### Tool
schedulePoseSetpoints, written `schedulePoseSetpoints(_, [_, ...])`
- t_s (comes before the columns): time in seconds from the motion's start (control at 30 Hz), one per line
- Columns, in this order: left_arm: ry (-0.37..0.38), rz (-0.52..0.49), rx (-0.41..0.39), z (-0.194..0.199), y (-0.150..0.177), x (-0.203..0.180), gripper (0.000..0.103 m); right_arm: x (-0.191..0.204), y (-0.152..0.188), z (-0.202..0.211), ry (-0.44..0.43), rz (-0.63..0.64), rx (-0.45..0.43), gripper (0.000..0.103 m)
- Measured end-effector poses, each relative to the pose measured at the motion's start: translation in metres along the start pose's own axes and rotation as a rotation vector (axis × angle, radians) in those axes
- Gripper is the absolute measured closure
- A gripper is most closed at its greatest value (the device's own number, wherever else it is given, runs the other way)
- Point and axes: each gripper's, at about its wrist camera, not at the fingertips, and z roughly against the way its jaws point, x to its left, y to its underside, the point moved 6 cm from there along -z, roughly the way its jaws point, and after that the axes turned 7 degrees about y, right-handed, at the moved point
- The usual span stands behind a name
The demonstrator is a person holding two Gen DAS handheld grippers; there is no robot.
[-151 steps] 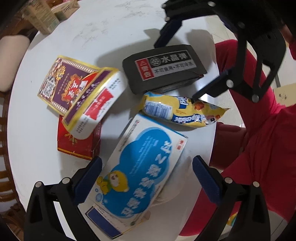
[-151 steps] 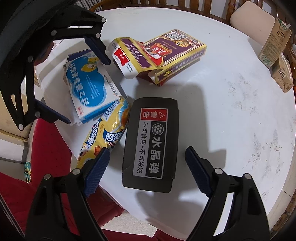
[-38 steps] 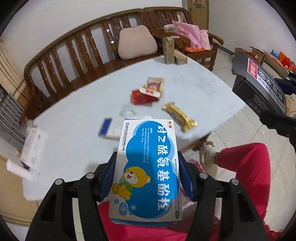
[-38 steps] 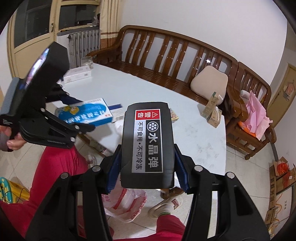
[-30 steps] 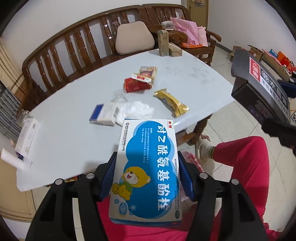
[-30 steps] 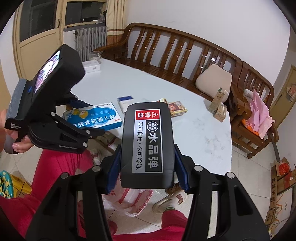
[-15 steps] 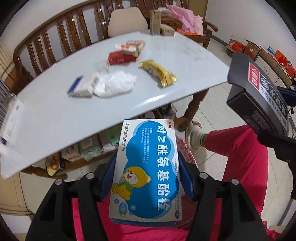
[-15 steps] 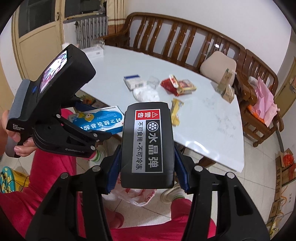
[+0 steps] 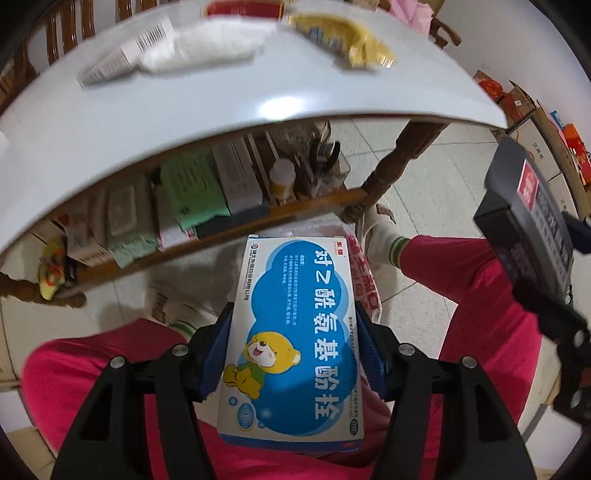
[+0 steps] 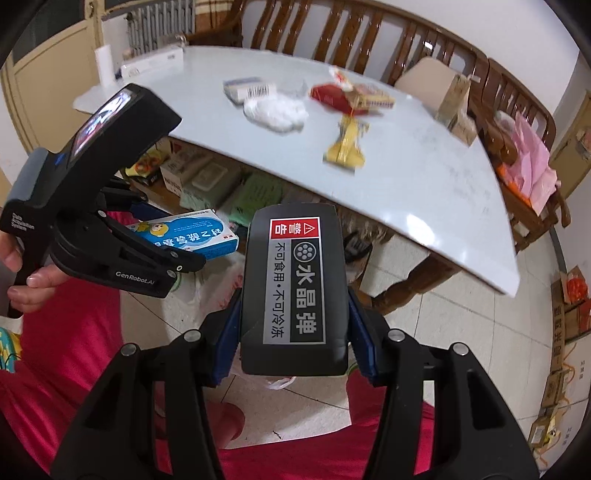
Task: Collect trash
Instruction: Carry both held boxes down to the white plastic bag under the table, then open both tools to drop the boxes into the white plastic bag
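My left gripper (image 9: pixel 295 350) is shut on a blue and white medicine box (image 9: pixel 295 332) with a yellow bear, held low in front of the table over a red-printed plastic bag (image 9: pixel 364 273) on the floor. The box also shows in the right wrist view (image 10: pixel 188 234). My right gripper (image 10: pixel 293 325) is shut on a black box (image 10: pixel 295 288) with a red warning label, held beside the left one; it shows at the right of the left wrist view (image 9: pixel 528 229). On the white table (image 10: pixel 424 177) lie a yellow snack wrapper (image 10: pixel 347 144), a red and gold box (image 10: pixel 347 98), crumpled white tissue (image 10: pixel 275 110) and a small white box (image 10: pixel 247 88).
A shelf under the table (image 9: pixel 177 210) holds packets and a bottle. A wooden table leg (image 9: pixel 388 173) stands close ahead. The person's red-trousered legs (image 9: pixel 487 295) are below both grippers. Wooden chairs (image 10: pixel 369 33) stand behind the table, and cardboard boxes (image 10: pixel 569 306) on the floor at right.
Both grippers have dropped and tilted down, away from the table top, with their boxes still held. The under-table shelf and the plastic bag have come into view.
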Motion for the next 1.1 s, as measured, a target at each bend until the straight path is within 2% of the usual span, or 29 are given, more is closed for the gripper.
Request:
schedulePoseSetpoints(0.2, [0.023,0.053,0.068,-0.051,0.000,0.006,0.043,0.005,0.022,-0.052,-0.008,-0.046,0.069,0.051])
schedulePoseSetpoints(0.3, [0.010,0.069,0.101,-0.076,-0.002,0.011,0.043,0.008,0.033,-0.074,-0.019,-0.061,0.107,0.051])
schedulePoseSetpoints(0.77, [0.033,0.182,0.264,-0.163,-0.004,0.040,0.043,0.022,0.092,-0.176,-0.078,-0.168,0.334,0.051])
schedulePoseSetpoints(1.1, [0.059,0.269,0.347,-0.206,-0.007,0.054,0.043,0.042,0.110,-0.229,-0.142,-0.221,0.452,0.051])
